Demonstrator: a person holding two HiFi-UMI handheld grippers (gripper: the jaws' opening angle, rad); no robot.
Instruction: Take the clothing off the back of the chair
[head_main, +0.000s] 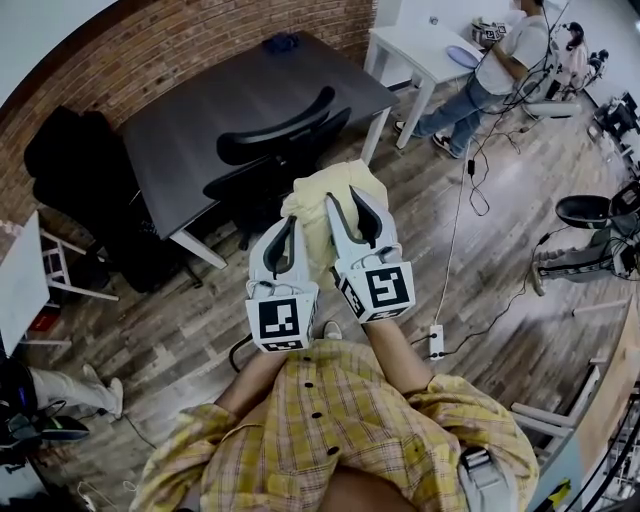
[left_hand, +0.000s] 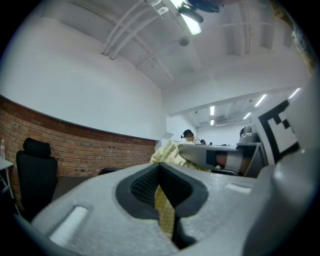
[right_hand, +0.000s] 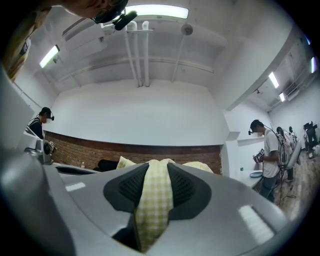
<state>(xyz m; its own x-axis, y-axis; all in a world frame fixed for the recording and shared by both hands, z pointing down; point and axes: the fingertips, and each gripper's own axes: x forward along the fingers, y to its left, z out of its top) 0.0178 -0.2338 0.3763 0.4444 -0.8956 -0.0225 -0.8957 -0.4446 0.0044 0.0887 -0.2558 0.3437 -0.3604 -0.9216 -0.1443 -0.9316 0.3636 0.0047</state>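
Observation:
A pale yellow checked garment hangs bunched between my two grippers, just in front of the black office chair. My left gripper is shut on a fold of the garment, a thin strip of cloth pinched between its pads. Beside it, my right gripper is shut on another fold of the garment, with checked cloth filling the gap between its jaws. Both grippers point level, side by side. The chair's backrest is bare, the cloth held apart from it.
A dark table stands behind the chair against a brick wall. A white table is at the back right, a person next to it. Cables and a power strip lie on the wooden floor.

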